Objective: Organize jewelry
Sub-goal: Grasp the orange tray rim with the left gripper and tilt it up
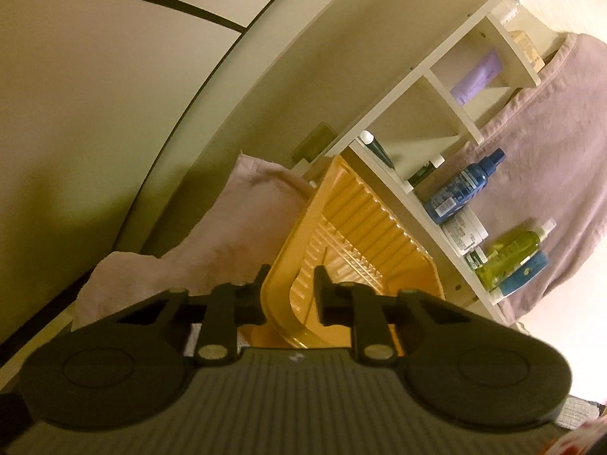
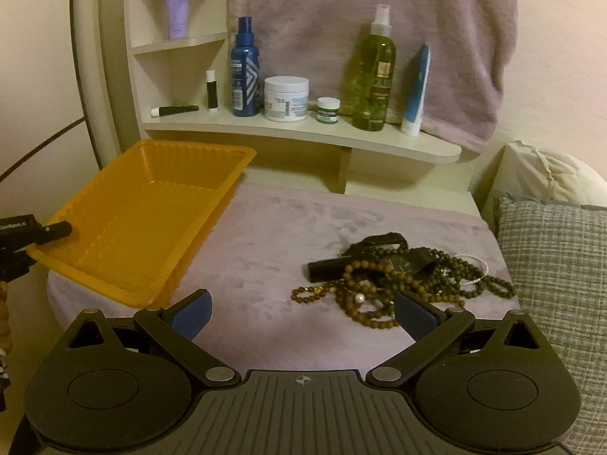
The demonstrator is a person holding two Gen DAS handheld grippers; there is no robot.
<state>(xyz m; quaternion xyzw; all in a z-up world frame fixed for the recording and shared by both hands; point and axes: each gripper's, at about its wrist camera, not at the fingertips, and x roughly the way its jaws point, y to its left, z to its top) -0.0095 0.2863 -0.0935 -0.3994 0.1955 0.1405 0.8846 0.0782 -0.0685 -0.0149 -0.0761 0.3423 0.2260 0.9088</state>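
Left gripper [image 1: 290, 292] is clamped on the near rim of the orange tray [image 2: 151, 212]: one finger sits outside the wall, the other inside. The tray is tipped, near-left corner lifted; the far end rests on the mauve cloth [image 2: 265, 235]. Its ribbed interior shows nothing inside. In the right wrist view the left gripper [image 2: 57, 229] appears at the left edge, touching the tray's near-left rim.

Right gripper [image 2: 303, 314] hangs with its jaws spread wide, blue pads [image 2: 191, 313] showing, holding nothing. It hovers low over the cloth, just near of the jewelry.

Jewelry pile [image 2: 402, 276] lies on the cloth right of the tray and well apart from it. It is a tangle of brown bead strands [image 2: 364, 295] with one pale bead among them, a black band [image 2: 383, 240] on the far side, a dark cylinder [image 2: 330, 269] jutting left, and a thin pale bangle [image 2: 474, 261] at the right. What the dark pieces in the middle are cannot be made out.

Beyond, a white shelf [image 2: 303, 132] carries a blue spray bottle [image 2: 244, 72], white jar [image 2: 286, 98], small green-label jar [image 2: 328, 110], green spray bottle [image 2: 373, 72], blue tube [image 2: 415, 91], and two small dark sticks at left. A lilac tube [image 2: 177, 5] stands on a higher shelf. A checked cushion [image 2: 554, 273] sits at far right.
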